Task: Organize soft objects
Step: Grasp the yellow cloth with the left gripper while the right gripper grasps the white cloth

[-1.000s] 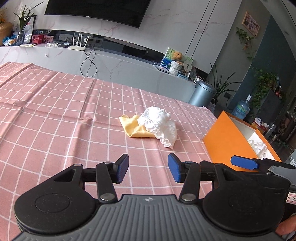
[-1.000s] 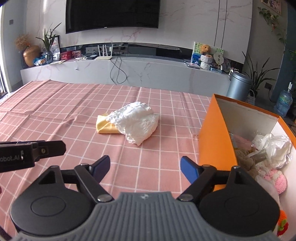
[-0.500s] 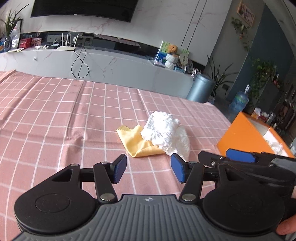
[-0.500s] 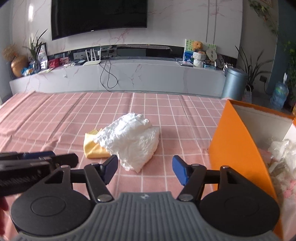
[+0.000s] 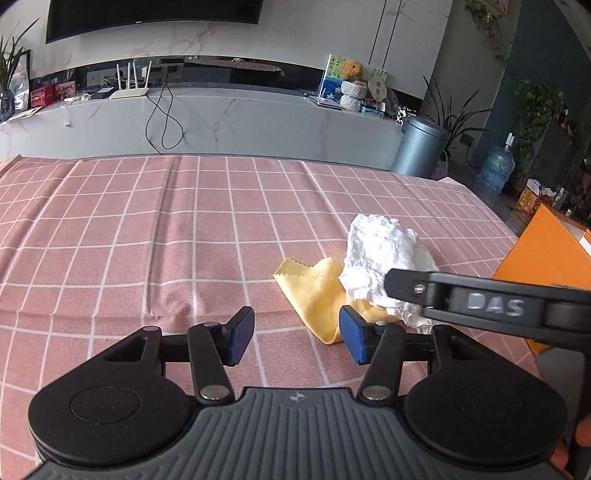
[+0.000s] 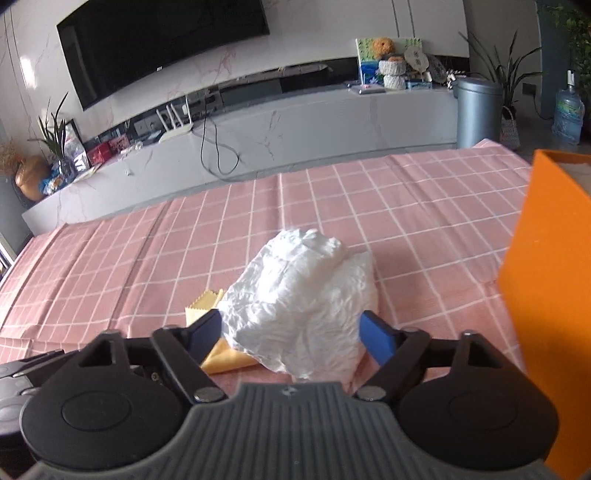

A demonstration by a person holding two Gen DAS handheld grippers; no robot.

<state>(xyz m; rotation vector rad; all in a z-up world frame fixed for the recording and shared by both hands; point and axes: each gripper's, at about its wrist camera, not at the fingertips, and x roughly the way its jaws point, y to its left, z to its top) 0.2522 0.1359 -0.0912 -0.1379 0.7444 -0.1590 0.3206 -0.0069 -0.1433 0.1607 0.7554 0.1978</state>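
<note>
Marble wall point(image 5: 332, 33) with television point(image 6: 162, 48) above long grey console point(image 5: 221, 118).

The table is covered by a pink checked tablecloth point(image 5: 155, 236) of matt woven cloth, creased in long folds. A white crumpled wad point(image 6: 303, 295), of thin crinkled paper or cloth, is finished matt with fine wrinkles throughout. A yellow cloth point(image 5: 314, 295) of smooth soft fabric is cut with pinked, zigzag edges. The orange box point(image 6: 546, 258) is formed of smooth matt card. The left gripper point(image 5: 297, 334) and right gripper point(image 6: 291, 332) are moulded in matt black plastic, with ribbed grey housings, bright metal pivot pins and blue finely textured pads. The bin point(image 5: 419, 147) is finished in satin grey metal
</note>
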